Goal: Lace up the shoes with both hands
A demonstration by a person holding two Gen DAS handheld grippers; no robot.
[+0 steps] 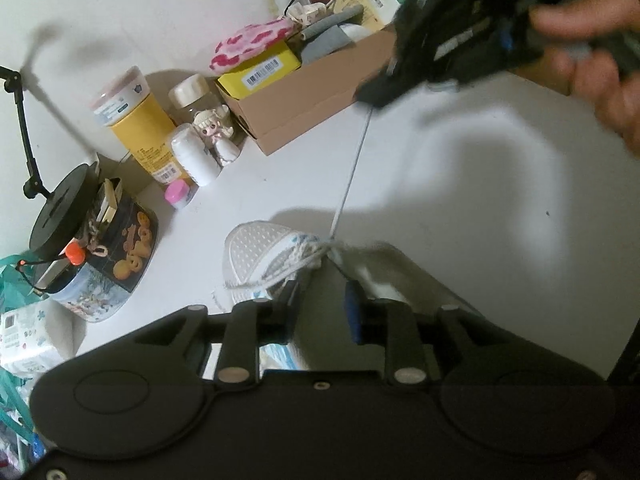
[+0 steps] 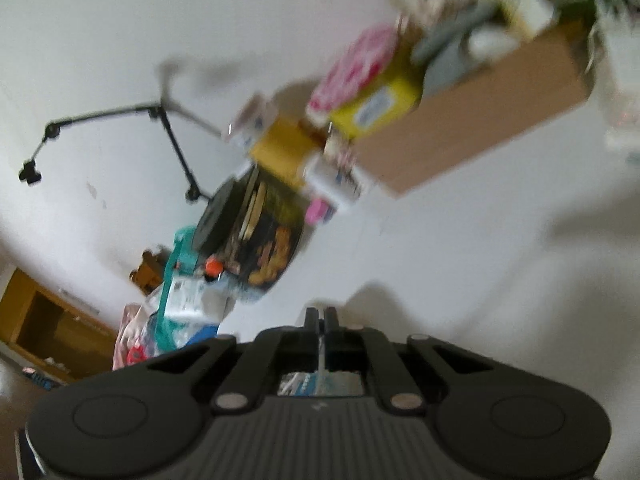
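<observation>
A white mesh shoe (image 1: 256,248) lies on the white table (image 1: 460,200), its toe pointing away from me. My left gripper (image 1: 324,286) is just behind the crossed laces; its jaws stand apart and press on nothing. From the lacing a white lace (image 1: 352,168) runs taut up and away to my right gripper (image 1: 374,98), which a hand (image 1: 600,60) holds high at the upper right. In the blurred right wrist view the right gripper (image 2: 320,314) is shut, with a pale strip of lace (image 2: 320,356) caught between its fingers. The shoe is hidden in that view.
A cardboard box (image 1: 312,96) full of items stands at the back. Left of it are a yellow canister (image 1: 140,128), small bottles, a doll and a cookie tin (image 1: 120,256). A black stand arm (image 1: 24,128) rises at far left. The box (image 2: 480,128) looks blurred in the right wrist view.
</observation>
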